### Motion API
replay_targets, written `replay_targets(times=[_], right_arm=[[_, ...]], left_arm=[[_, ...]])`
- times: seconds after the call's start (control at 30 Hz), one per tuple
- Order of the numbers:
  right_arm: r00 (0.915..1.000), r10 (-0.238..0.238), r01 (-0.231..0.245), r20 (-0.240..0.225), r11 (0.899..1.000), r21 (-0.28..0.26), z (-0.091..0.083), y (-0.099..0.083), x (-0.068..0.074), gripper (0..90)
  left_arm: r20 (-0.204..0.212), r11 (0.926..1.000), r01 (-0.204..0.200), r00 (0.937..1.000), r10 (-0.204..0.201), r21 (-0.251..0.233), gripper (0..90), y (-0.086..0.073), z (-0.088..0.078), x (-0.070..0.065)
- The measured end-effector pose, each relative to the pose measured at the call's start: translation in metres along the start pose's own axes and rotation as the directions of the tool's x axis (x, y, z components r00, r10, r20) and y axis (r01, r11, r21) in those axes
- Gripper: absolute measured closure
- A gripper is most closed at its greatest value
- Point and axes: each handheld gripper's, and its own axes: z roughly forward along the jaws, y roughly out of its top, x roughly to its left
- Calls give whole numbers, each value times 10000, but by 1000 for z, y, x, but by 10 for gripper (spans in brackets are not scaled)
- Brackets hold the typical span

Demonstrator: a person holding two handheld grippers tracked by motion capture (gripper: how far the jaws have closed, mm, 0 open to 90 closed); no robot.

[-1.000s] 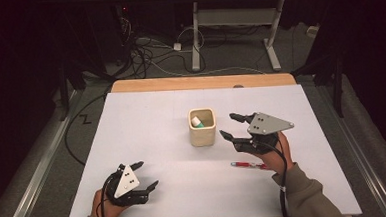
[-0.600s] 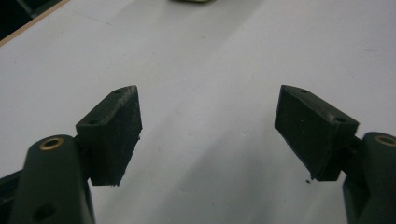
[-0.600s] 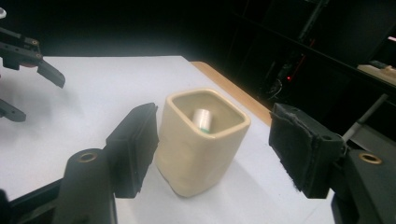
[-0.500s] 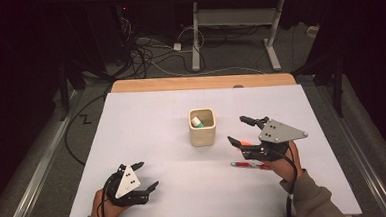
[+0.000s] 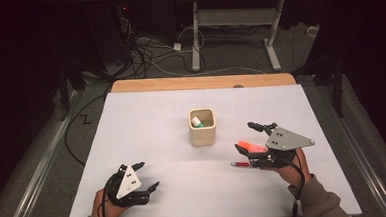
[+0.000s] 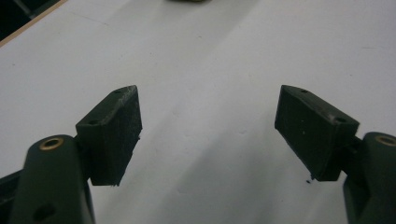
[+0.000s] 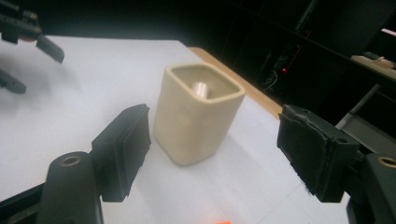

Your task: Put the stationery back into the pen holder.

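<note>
A cream square cup [image 5: 202, 133] stands mid-table with a small white and green thing [image 5: 196, 121] inside it. My right gripper [image 5: 246, 137] is to the right of the cup, pointing at it; its jaws have just been opening, stand wide apart, and hold nothing. In the right gripper view the cup [image 7: 198, 112] stands beyond the pads [image 7: 128, 140]. An orange thing [image 5: 248, 147] lies by the near jaw, and a red pen [image 5: 240, 164] rests just in front of it. My left gripper [image 5: 147, 175] sits open and empty at the near left over bare table [image 6: 205, 56].
The white table top [image 5: 146, 121] has a wooden strip [image 5: 199, 82] along its far edge. Beyond it are floor cables and a desk frame [image 5: 232, 41]. In the right gripper view the left gripper [image 7: 28, 35] shows far off at the upper left.
My right gripper has moved right and nearer, away from the cup, with its jaws wider apart. The orange thing now shows by its near jaw. The left gripper has kept still.
</note>
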Motion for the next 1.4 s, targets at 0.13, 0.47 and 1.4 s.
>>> replay_targets(times=[0.13,0.47,1.4], right_arm=[[10000,-7,9,-54,9994,342,-1,-9,0,252],[9984,-176,242,-544,9922,1225,0,-26,0,249],[9651,-270,1287,-2606,9153,3816,2,-39,-7,333]], left_arm=[[8,10000,4,10000,-4,27,223,0,0,0],[23,10000,-49,10000,49,66,223,0,1,0],[31,10000,-75,10000,75,22,223,1,1,-1]])
